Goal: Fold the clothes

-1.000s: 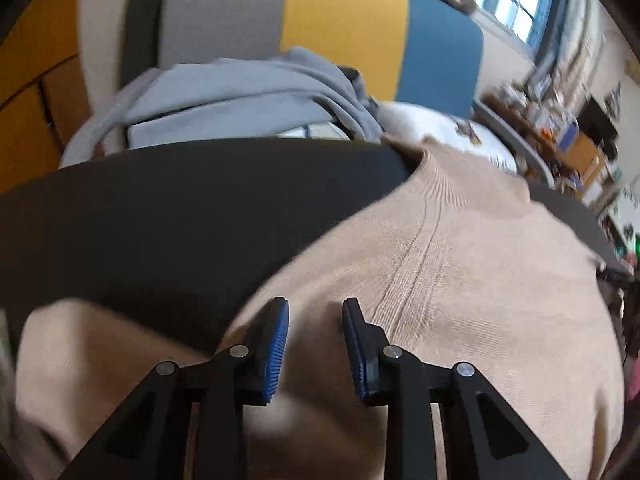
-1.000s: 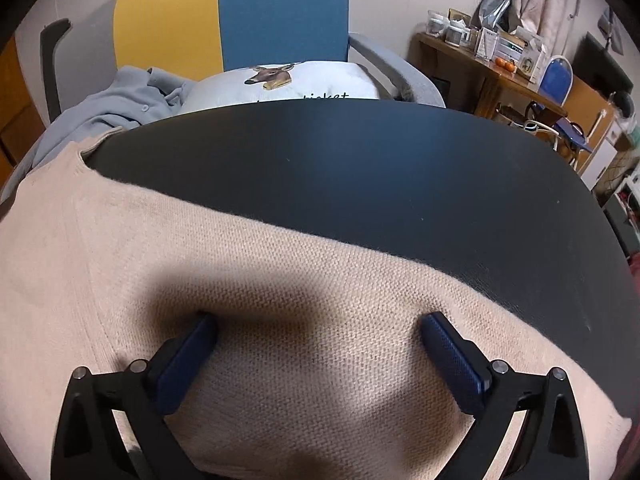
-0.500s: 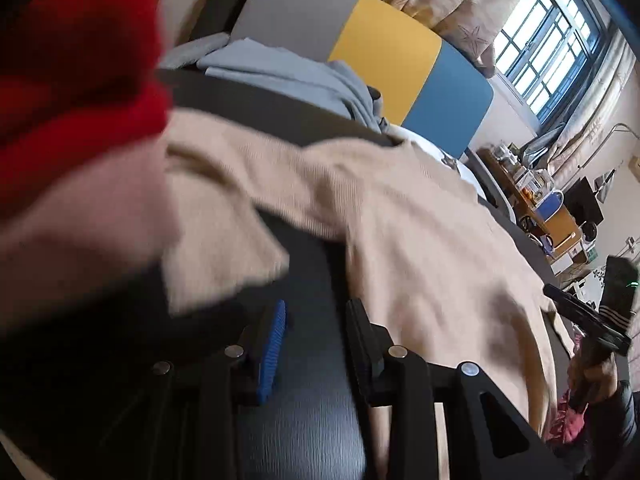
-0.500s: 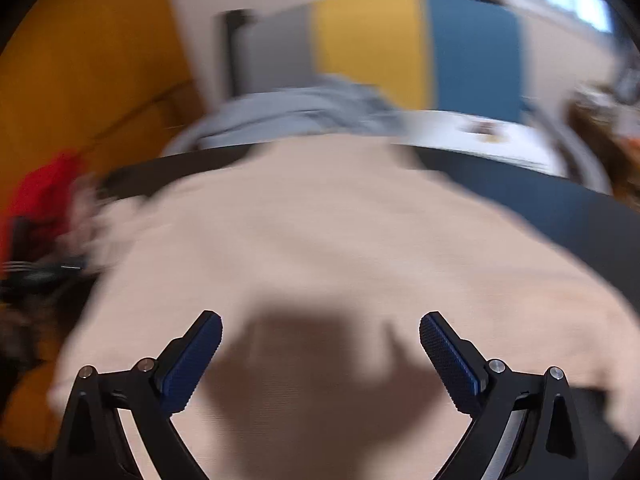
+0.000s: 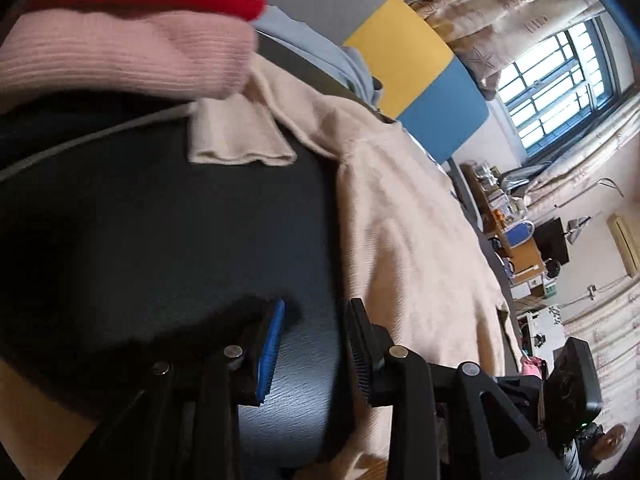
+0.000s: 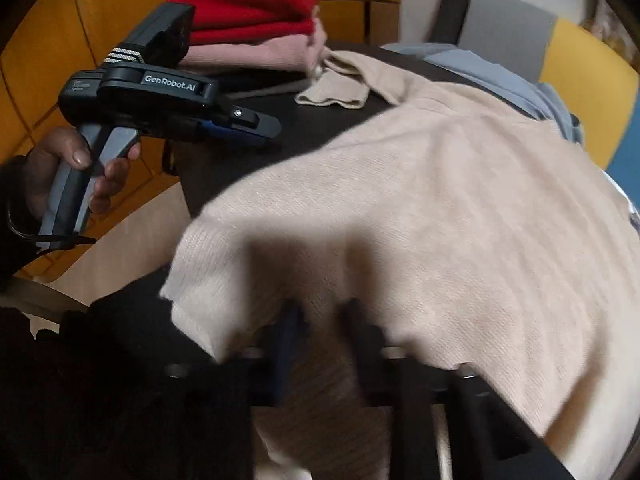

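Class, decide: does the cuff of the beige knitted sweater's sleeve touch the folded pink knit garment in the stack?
Touching. In the right wrist view the beige knitted sweater's sleeve cuff runs up against the folded pink knit garment, with no gap between them.

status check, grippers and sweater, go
Left gripper empty over bare black table. Right gripper shut on beige sweater hem. Folded stack touching sleeve cuff.

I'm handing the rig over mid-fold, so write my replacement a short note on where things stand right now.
Right gripper: shut on the near hem of the beige sweater.
Left gripper: part open, empty, over the bare black table beside the sweater's edge.
Sweater lies spread on the table, one sleeve reaching the folded pile: red sweater on pink one.
Done: two folded. Left: the beige one; grey garment behind the table.
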Demonstrator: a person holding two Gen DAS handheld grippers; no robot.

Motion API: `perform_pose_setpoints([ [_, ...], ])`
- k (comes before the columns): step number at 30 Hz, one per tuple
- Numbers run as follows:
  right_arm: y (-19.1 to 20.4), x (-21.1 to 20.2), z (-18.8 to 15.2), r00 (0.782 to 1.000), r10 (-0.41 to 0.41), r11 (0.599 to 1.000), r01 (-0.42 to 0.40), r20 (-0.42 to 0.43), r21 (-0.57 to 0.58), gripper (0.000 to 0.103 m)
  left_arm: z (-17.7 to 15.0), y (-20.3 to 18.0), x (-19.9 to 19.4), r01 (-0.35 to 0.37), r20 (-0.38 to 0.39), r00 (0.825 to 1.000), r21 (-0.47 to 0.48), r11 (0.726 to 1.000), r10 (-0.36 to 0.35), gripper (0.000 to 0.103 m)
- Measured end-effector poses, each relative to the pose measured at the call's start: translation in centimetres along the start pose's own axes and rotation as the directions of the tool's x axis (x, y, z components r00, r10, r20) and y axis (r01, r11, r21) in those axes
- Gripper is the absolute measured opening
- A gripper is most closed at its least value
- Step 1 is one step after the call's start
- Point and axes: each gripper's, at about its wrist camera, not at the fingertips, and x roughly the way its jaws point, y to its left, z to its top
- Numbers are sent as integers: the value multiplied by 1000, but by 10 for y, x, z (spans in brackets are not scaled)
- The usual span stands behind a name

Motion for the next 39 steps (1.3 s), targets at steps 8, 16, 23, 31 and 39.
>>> perform_pose_setpoints([
  [8,8,-44,-33,1000,24,999,-25,14,39,1,28,-11,33,10,-15,1000,-27,1000,-10,37],
  [16,3,-40,-17,994,-33,999,30,103,33,101,57,-28,63,-15,-69,997,42,999,17,35],
  [23,13,-20,-21,999,-36,999,36,-2,-17,7,67,-51,47,-103,-8,994,257,961,109,3],
  [31,6,-26,-58,977,190,979,-181,-96,90,38,73,-49,31,-214,-1,974,296,931,224,17],
  [39,-76,-123,-112,991,-13,898,-47,134,438,60,58,-109,48,-116,3,991,477,871,130,22],
])
